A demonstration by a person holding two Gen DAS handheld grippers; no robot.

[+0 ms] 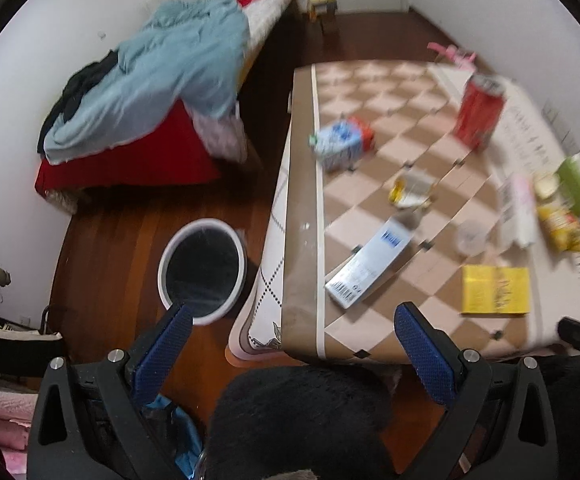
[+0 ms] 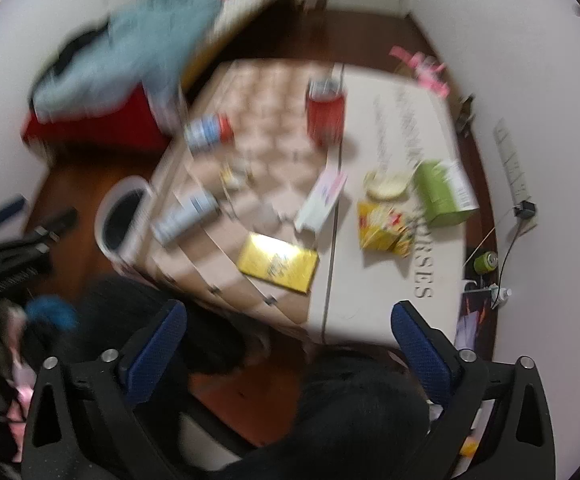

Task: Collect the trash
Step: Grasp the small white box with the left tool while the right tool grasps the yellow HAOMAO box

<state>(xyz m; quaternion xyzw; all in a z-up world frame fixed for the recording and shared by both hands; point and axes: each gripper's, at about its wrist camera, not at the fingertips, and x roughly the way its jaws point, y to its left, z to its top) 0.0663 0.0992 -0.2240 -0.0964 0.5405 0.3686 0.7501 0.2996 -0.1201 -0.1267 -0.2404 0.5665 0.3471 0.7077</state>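
Both tongs hanging wide open and empty above the littered counter.

The left tongs (image 1: 294, 344) are hovering over the counter (image 1: 302, 264) edge, nothing between the blue pads; the white bin (image 1: 202, 270) is sitting on the floor just ahead of the left pad, the blue-and-white carton (image 1: 370, 262) ahead, the yellow box (image 1: 495, 290) ahead to the right. The right tongs (image 2: 290, 340) are gaping too, with the yellow box (image 2: 277, 263) just ahead and the red can (image 2: 326, 114) standing far beyond.
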